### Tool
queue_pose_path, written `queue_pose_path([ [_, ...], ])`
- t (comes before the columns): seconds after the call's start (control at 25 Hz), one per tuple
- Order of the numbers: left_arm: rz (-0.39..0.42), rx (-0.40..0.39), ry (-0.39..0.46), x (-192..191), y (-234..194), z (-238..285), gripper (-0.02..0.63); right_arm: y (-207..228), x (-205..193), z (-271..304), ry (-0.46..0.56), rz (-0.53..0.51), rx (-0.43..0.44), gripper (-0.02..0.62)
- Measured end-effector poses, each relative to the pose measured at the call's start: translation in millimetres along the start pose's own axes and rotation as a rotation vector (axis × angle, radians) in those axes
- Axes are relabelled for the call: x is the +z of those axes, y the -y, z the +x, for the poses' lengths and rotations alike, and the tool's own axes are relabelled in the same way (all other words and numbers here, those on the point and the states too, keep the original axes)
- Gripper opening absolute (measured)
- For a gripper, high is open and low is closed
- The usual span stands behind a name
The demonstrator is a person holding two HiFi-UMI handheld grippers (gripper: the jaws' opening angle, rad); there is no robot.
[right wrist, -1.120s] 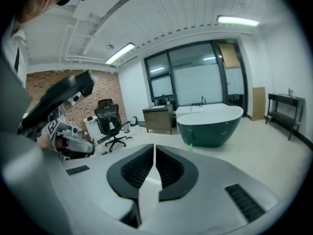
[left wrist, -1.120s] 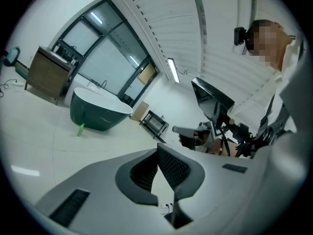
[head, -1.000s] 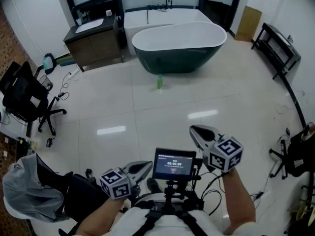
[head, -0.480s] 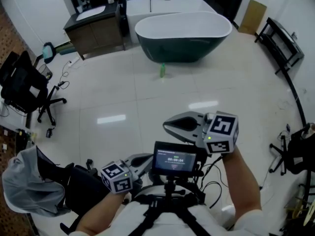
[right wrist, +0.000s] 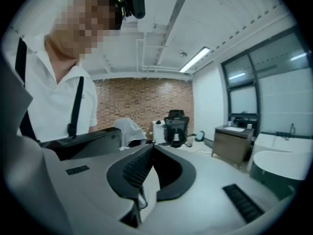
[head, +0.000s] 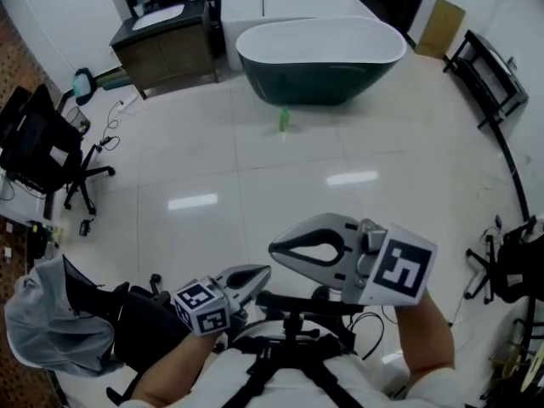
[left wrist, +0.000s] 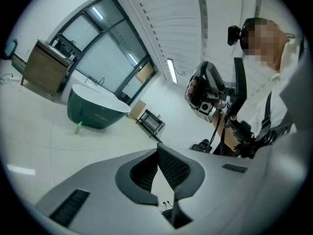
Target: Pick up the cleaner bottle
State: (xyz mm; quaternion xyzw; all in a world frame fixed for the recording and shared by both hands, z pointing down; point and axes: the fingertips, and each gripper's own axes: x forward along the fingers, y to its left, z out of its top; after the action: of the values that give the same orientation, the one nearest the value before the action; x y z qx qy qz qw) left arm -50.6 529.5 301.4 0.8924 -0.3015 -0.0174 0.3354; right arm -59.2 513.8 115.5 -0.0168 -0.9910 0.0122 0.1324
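Observation:
The cleaner bottle (head: 284,119) is small and green. It stands upright on the white tile floor just in front of the dark green bathtub (head: 323,58), far from both grippers. The left gripper view catches the bottle (left wrist: 78,128) at far left beside the tub. My left gripper (head: 265,270) is held low by my waist, shut and empty. My right gripper (head: 274,250) is raised in front of my chest, pointing left across the view, jaws shut with nothing between them. The jaws look the same in the left gripper view (left wrist: 157,148) and the right gripper view (right wrist: 150,148).
A wooden vanity cabinet (head: 166,53) stands left of the tub. A black office chair (head: 42,160) and floor cables are at the left, and a cloth-draped chair (head: 51,330) is at the lower left. A black rack (head: 489,79) lines the right wall.
My right gripper has risen and swung left while rolling over, and now hides the chest-mounted screen. The left gripper has stayed put.

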Motion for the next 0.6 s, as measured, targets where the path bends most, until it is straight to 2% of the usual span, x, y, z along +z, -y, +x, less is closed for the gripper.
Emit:
queue_pose_path([
  [0.04,0.008,0.008,0.006,2.8,-2.2,-0.3,0.0,17.4,-1.0,-6.4,0.037,0.019,-0.092,0.009],
  [0.12,0.026,0.028,0.02,9.4,-7.0,-1.9,0.0,59.3,-14.6,-29.3,0.087,0.053,-0.333,0.009],
  [0.2,0.04,0.061,0.033,15.9,-14.0,-6.3,0.0,86.1,-45.6,-56.3,0.067,0.09,-0.557,0.009],
  [0.28,0.052,0.105,0.043,21.8,-23.2,-12.9,0.0,94.1,-85.6,-79.1,0.013,0.165,-0.709,0.009],
  [0.44,0.078,0.165,0.064,33.3,-38.2,-21.9,0.0,85.9,-148.0,-111.2,-0.019,0.332,-0.858,0.052],
  [0.6,0.109,0.199,0.086,46.0,-48.3,-26.7,0.0,79.3,-175.4,-130.8,-0.036,0.411,-0.967,0.101],
])
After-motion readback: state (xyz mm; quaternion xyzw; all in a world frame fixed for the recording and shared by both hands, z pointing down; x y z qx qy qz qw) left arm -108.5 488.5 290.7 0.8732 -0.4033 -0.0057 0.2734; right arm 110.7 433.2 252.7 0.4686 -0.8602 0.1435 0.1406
